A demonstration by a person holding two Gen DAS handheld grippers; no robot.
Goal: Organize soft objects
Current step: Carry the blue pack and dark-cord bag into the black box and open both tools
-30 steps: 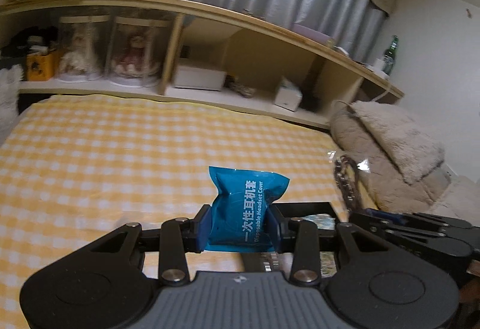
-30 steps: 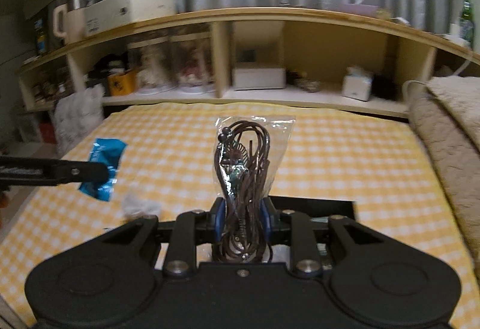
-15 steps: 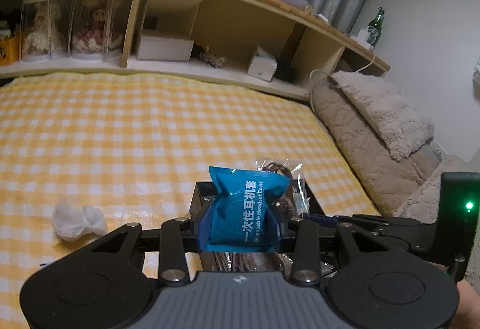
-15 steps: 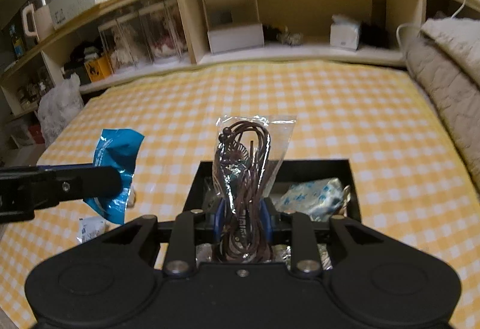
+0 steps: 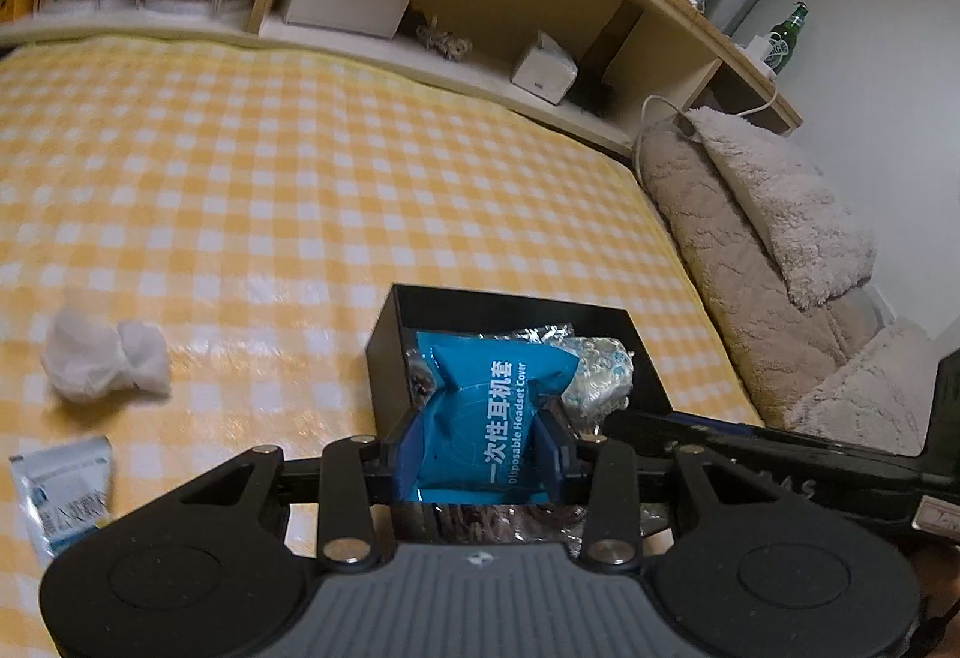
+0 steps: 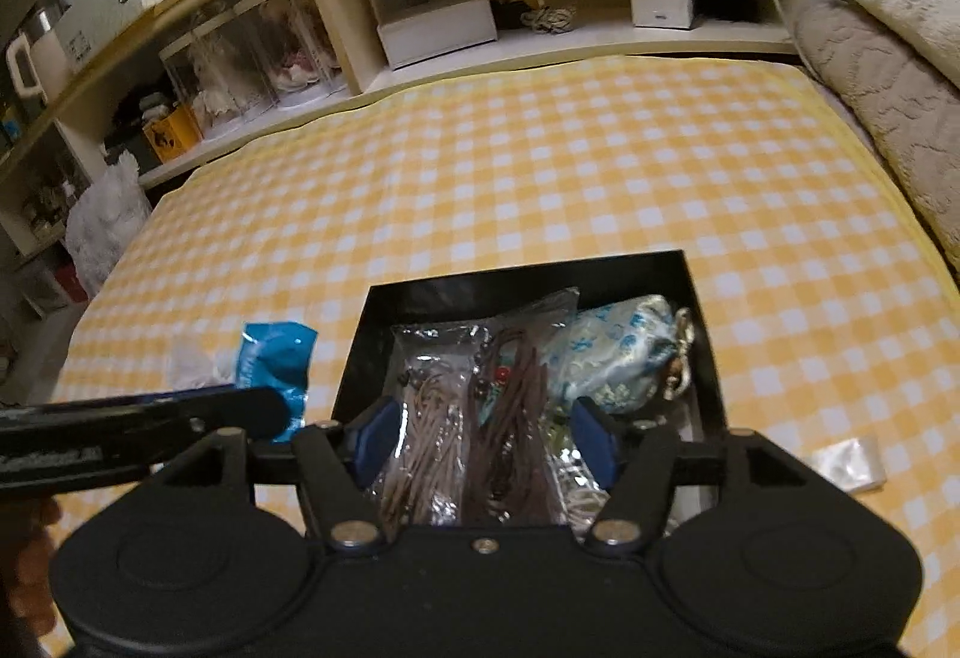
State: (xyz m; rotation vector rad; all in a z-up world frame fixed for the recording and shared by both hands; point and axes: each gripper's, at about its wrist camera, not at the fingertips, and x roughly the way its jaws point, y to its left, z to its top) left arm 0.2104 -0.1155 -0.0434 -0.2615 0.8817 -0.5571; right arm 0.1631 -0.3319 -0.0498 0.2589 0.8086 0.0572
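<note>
We see the left gripper (image 5: 480, 445) clamped on a blue headset-cover packet (image 5: 489, 421), held just over the near end of the black box (image 5: 384, 358) on the yellow checked bedspread (image 5: 300, 190). The right gripper (image 6: 486, 436) has just been opening; its jaws stand apart, pads clear of the clear bag of brown cord (image 6: 510, 406), which lies in the box beside a patterned pouch (image 6: 618, 352). Left of the box lie a white wad (image 5: 105, 358) and a small sachet (image 5: 66, 490).
</note>
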